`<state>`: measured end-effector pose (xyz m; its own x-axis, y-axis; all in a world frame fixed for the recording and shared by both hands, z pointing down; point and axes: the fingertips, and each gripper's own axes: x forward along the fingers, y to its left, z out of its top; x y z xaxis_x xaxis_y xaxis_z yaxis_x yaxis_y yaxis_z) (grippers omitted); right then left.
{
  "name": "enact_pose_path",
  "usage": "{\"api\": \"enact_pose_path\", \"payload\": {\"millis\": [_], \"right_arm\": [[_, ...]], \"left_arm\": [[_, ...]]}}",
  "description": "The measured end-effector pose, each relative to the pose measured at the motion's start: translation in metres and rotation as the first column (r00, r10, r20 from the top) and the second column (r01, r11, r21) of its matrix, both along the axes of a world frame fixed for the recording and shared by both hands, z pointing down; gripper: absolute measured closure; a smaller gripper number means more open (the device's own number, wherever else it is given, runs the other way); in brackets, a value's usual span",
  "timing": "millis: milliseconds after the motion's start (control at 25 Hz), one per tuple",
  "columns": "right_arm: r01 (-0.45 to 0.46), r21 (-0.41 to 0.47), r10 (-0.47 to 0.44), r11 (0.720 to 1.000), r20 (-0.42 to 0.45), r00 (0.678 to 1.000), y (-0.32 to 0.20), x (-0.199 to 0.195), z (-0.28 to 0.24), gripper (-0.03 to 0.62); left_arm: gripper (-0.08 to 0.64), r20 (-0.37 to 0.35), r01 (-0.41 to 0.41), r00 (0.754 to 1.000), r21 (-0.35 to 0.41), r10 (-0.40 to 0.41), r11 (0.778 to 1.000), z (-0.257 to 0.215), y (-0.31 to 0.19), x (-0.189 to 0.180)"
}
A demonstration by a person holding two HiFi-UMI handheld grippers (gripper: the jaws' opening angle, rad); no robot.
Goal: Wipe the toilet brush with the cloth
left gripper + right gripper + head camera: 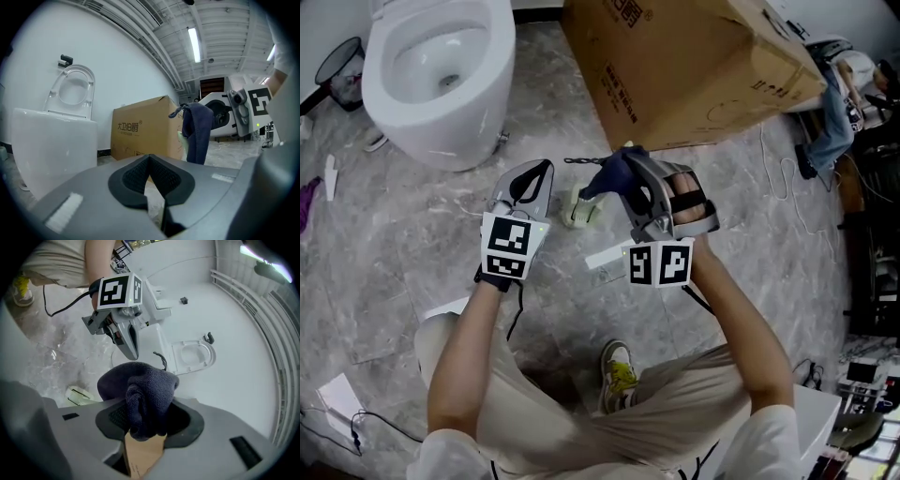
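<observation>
My right gripper point(625, 171) is shut on a dark blue cloth point(610, 175), held above the floor in front of the cardboard box. The bunched cloth point(146, 397) fills the right gripper's point(146, 420) jaws, and it point(197, 132) hangs at the right of the left gripper view. My left gripper point(540, 174) hovers to its left, and its point(150, 161) jaws are shut with nothing between them. On the floor between the grippers lies a small pale green and white object point(580, 208), possibly the toilet brush; I cannot tell its shape.
A white toilet point(441, 70) with its seat up stands at the far left. A big cardboard box point(684, 66) lies at the far right. A small bin point(339, 70) is beside the toilet. A white strip point(604, 259) lies near my shoe point(619, 375).
</observation>
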<state>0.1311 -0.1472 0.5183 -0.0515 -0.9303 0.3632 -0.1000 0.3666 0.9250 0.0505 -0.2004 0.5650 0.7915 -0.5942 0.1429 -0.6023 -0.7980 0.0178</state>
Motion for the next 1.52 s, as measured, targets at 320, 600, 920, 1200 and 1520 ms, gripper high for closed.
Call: {"api": "enact_pose_path", "payload": {"millis": [320, 600, 920, 1200, 1520], "right_arm": [[-0.051, -0.108, 0.064, 0.993, 0.121, 0.991, 0.001, 0.009, 0.037, 0.42], [-0.044, -0.176, 0.059, 0.983, 0.08, 0.995, 0.01, 0.012, 0.069, 0.42], [-0.049, -0.259, 0.057, 0.965, 0.027, 0.998, 0.02, 0.016, 0.107, 0.42], [0.003, -0.276, 0.003, 0.961, 0.021, 1.0, 0.033, -0.005, 0.107, 0.42], [0.045, -0.169, -0.034, 0.985, 0.07, 0.997, 0.021, -0.026, 0.063, 0.421]], "left_arm": [[0.558, -0.005, -0.007, 1.0, 0.003, 0.007, 1.0, -0.001, 0.0, 0.007], [0.558, -0.002, -0.015, 1.0, -0.001, 0.015, 1.0, 0.0, 0.0, 0.014], [0.558, 0.001, -0.01, 1.0, 0.002, 0.01, 1.0, 0.0, -0.002, 0.012], [0.558, -0.026, -0.02, 0.999, -0.01, 0.02, 1.0, 0.002, -0.001, 0.016], [0.558, -0.024, -0.006, 1.0, -0.006, 0.006, 1.0, -0.002, -0.002, 0.009]]}}
